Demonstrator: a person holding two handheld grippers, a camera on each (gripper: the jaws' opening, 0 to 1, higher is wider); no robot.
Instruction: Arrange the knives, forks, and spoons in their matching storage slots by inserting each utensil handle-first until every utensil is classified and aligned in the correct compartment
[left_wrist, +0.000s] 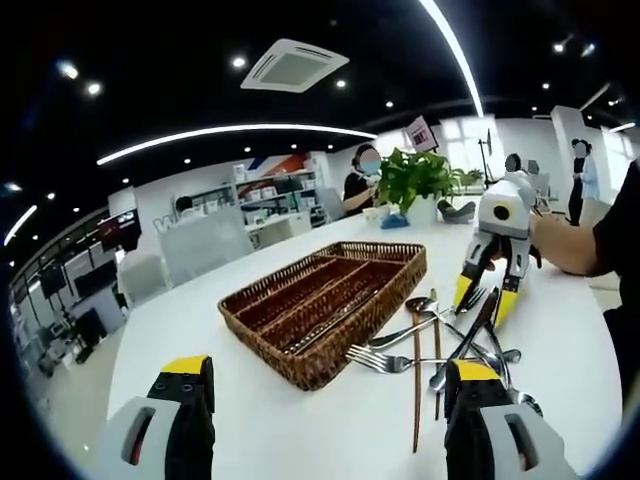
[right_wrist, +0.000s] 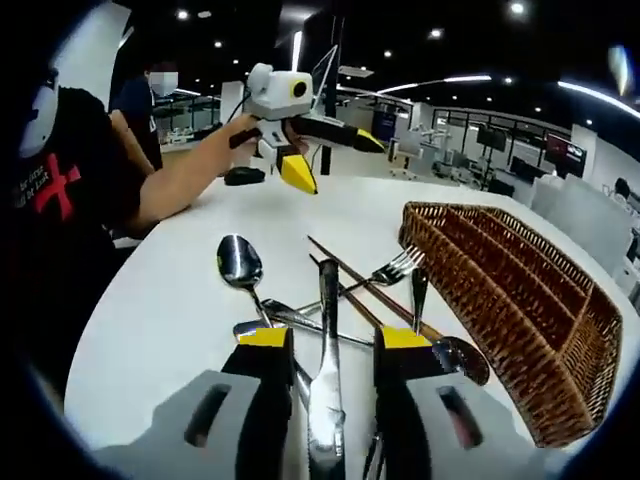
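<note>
On the round white table (left_wrist: 300, 420) lies a brown woven wicker cutlery tray with long dividers (left_wrist: 325, 305), its slots bare in both views. At about three o'clock from it in the left gripper view sits a loose, crossed pile of steel utensils (left_wrist: 440, 345): spoons, a fork with tines toward the tray, a knife and a pair of dark wooden chopsticks (left_wrist: 416, 395).

The left gripper (left_wrist: 325, 395) hovers above the table near the tray's closest corner, its yellow-tipped black jaws spread wide with nothing between them. The right gripper view catches it at twelve o'clock, raised over the far table edge in a person's hand (right_wrist: 215, 140).

The right gripper (right_wrist: 330, 350) is down over the pile, jaws parted, with the blade of a silver table knife (right_wrist: 327, 340) running up between them; whether the pads touch it cannot be told. From the left gripper view that gripper stands at two o'clock, tips down at the pile's far end.

A potted green plant (left_wrist: 420, 180) stands beyond the tray.
</note>
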